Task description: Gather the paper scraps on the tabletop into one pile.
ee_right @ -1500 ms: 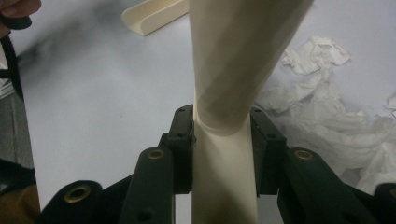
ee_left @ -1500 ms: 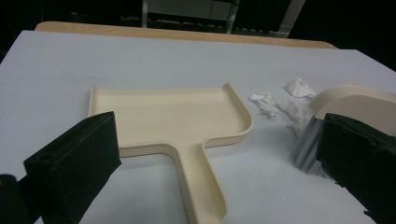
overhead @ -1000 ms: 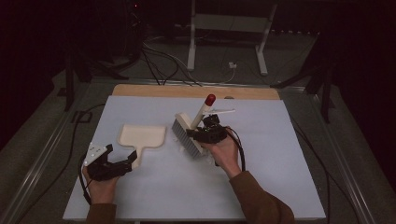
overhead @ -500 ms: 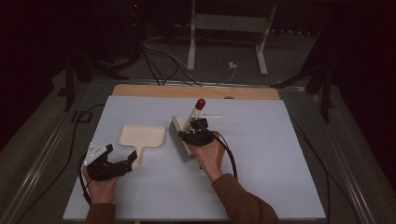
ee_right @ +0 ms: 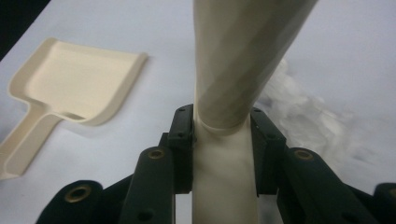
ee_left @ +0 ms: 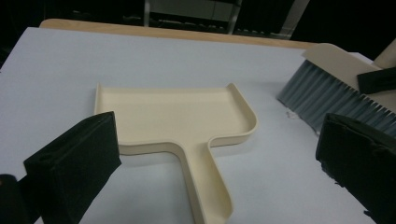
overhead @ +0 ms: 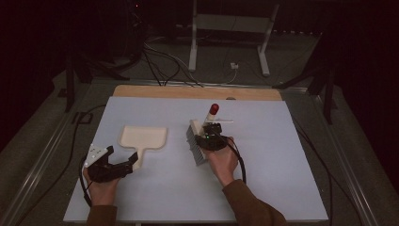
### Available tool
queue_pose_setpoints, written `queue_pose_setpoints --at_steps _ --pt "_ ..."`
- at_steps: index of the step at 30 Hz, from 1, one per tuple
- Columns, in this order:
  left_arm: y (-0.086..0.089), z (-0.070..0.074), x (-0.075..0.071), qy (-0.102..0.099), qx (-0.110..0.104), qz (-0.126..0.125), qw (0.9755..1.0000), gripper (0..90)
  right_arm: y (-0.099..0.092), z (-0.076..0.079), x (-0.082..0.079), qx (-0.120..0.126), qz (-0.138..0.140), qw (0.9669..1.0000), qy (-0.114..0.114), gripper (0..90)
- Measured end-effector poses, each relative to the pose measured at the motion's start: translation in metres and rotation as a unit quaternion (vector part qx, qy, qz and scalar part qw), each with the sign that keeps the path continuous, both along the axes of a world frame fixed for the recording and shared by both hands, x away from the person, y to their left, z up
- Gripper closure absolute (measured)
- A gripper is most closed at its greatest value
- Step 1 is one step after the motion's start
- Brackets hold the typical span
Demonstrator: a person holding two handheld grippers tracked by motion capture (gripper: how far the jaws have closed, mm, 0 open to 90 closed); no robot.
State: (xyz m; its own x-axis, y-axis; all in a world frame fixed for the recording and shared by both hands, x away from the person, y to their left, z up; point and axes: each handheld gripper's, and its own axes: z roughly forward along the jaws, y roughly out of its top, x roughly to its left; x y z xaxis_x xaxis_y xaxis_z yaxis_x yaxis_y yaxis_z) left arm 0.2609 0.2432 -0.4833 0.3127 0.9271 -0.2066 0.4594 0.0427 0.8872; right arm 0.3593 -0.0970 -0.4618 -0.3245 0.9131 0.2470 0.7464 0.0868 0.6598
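A: Looks like a sweep-up job. Right hand-held gripper [overhead: 210, 133] clamped tight on the cream handle of the brush [overhead: 198, 147], red tip [overhead: 214, 108] pointing away toward the far edge of the tabletop [overhead: 282, 188]. Grey bristles down at or just above the surface, hard to say if actually touching.

B: And the dustpan [overhead: 142, 139]?

A: Flat on the tabletop, off to the left of the brush, near but apart. Tray part toward the far edge, handle running back toward the person. Nothing in the tray as far as visible in the left gripper view [ee_left: 177, 116].

B: Left hand-held gripper [overhead: 120, 167] doing anything?

A: Spread wide open, grasping nothing. Sitting right at the near end of the dustpan handle [ee_left: 208, 186], handle lying between the two black pads but not pinched. Definitely the closer hand for the pan.

B: Anything to sweep?

A: Maybe some faint white crumbs by the bristles [ee_left: 327, 100] in the left gripper view, too small to call. Pale blurry patch on the right in the right gripper view too.

B: So next up, probably?

A: Guessing closing on the pan handle, then brushing leftward toward it. Long side of the brush roughly parallel to the pan's handle, so the tray mouth might need turning first.
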Motion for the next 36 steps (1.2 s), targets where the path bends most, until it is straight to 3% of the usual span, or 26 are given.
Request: queue_pose_setpoints --at_steps 9,21,24,27,32,36 --pt "0.001 0.0 0.0 0.0 -0.001 0.001 1.0 0.4 -0.018 0.006 -0.006 -0.008 -0.009 0.9999 -0.009 67.2" --pt "0.002 0.0 0.0 0.0 -0.004 0.003 1.0 0.4 -0.017 0.024 -0.014 0.053 0.014 0.9983 -0.019 67.2" --pt "0.002 0.0 0.0 0.0 -0.004 0.003 1.0 0.4 -0.023 0.036 -0.014 0.075 0.016 0.9964 -0.035 67.2" --pt "0.002 -0.001 0.0 0.001 -0.004 0.003 1.0 0.4 -0.032 0.048 -0.009 0.082 0.023 0.9943 -0.063 67.2" --pt "0.002 -0.001 0.001 0.003 -0.002 0.002 1.0 0.4 -0.051 0.063 0.009 0.066 0.027 0.9927 -0.097 67.2" --pt "0.001 -0.002 0.001 0.004 -0.002 0.001 1.0 0.4 -0.066 0.066 0.022 0.045 0.028 0.992 -0.115 67.2"
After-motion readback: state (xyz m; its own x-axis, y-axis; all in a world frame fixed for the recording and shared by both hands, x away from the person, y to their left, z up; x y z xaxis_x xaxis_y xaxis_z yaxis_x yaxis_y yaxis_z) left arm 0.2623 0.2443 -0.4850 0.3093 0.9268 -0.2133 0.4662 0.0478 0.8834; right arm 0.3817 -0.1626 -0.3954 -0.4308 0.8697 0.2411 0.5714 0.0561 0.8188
